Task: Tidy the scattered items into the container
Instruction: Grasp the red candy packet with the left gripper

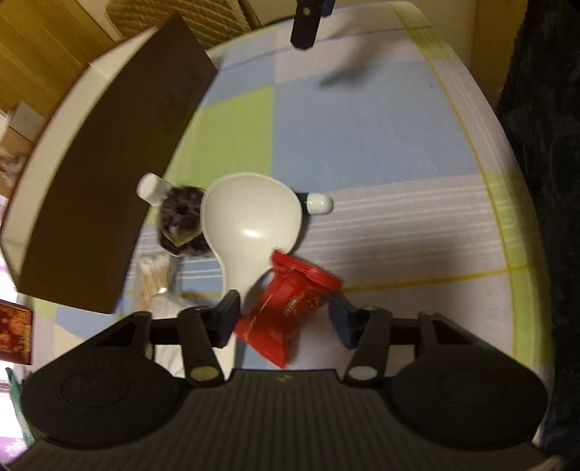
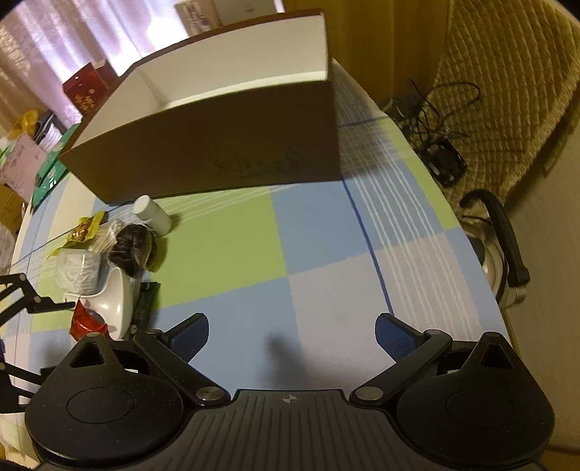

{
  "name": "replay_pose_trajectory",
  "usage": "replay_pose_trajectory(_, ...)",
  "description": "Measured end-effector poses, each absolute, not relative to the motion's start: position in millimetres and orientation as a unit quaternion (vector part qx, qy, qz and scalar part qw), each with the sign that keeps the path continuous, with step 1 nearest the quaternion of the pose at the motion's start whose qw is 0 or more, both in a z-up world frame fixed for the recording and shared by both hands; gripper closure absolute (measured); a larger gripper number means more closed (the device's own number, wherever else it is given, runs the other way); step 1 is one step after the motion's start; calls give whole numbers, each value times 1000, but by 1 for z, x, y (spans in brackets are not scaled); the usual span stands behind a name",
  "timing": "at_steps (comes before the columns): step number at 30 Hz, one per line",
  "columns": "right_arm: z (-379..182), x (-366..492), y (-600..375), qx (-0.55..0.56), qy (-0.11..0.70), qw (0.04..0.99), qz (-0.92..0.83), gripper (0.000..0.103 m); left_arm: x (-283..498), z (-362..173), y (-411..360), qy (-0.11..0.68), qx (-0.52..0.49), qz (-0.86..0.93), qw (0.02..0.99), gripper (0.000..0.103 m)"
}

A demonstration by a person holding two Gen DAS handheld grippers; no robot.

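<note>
My left gripper (image 1: 286,319) is open, its fingers on either side of a red candy wrapper (image 1: 286,308) without pinching it. Beyond it lie a white scoop (image 1: 250,217), a dark hair scrunchie (image 1: 181,217), a white bottle (image 1: 150,188) and a white cap (image 1: 319,203). The brown box (image 1: 108,163) with a white inside stands at the left. My right gripper (image 2: 291,333) is open and empty over bare cloth. In the right wrist view, the box (image 2: 217,152) stands ahead, and the scoop (image 2: 116,300), the wrapper (image 2: 85,324), the scrunchie (image 2: 132,246) and the bottle (image 2: 152,213) lie at the left.
A checked cloth (image 2: 326,261) covers the table. A wrapped white pack (image 2: 78,271), cotton swabs (image 1: 154,279) and a yellow snack packet (image 2: 85,228) lie beside the pile. A kettle (image 2: 500,261) and cables (image 2: 435,119) are beyond the table's right edge. The other gripper's finger (image 1: 306,21) shows at the top.
</note>
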State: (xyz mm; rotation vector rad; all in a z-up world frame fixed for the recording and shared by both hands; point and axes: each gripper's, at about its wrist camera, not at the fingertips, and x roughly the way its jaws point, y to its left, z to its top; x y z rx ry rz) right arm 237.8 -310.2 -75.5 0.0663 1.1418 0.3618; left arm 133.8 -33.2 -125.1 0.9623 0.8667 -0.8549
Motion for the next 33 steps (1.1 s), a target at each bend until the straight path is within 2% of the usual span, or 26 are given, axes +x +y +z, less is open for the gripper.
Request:
replay_pose_trajectory(2, -77, 237, -312, 33, 540, 824, 166, 0, 138, -129, -31, 409, 425, -387, 709, 70)
replay_pose_trajectory(3, -78, 236, -312, 34, 541, 824, 165, 0, 139, -128, -29, 419, 414, -389, 708, 78)
replay_pose_trajectory(12, -80, 239, -300, 32, 544, 819, 180, 0, 142, -126, 3, 494, 277, -329, 755, 78)
replay_pose_trajectory(16, -80, 240, -280, 24, 536, 816, 217, 0, 141, -124, 11, 506, 225, -292, 779, 82)
replay_pose_trajectory(22, -80, 237, -244, 17, 515, 809, 283, 0, 143, -106, 25, 516, 167, -221, 811, 82)
replay_pose_trajectory(23, -80, 237, -238, 17, 512, 806, 296, 12, 144, -104, 28, 516, 155, -212, 816, 82)
replay_pose_trajectory(24, -82, 237, -232, 18, 512, 801, 309, 29, 144, -101, 32, 516, 144, -201, 820, 82)
replay_pose_trajectory(25, -85, 239, -225, 21, 516, 795, 319, 33, 144, -99, 35, 517, 137, -191, 823, 82)
replay_pose_trajectory(28, -93, 242, -211, 34, 521, 784, 337, 33, 142, -95, 43, 517, 126, -163, 831, 82)
replay_pose_trajectory(29, -94, 242, -206, 37, 518, 781, 346, 38, 141, -93, 45, 518, 122, -156, 832, 82)
replay_pose_trajectory(30, -96, 243, -201, 36, 518, 778, 353, 51, 139, -92, 48, 518, 117, -148, 834, 82)
replay_pose_trajectory(31, -98, 244, -196, 35, 520, 775, 358, 57, 139, -92, 51, 518, 114, -143, 836, 82)
replay_pose_trajectory(33, -103, 247, -188, 32, 526, 773, 354, 61, 139, -90, 57, 517, 109, -129, 839, 82)
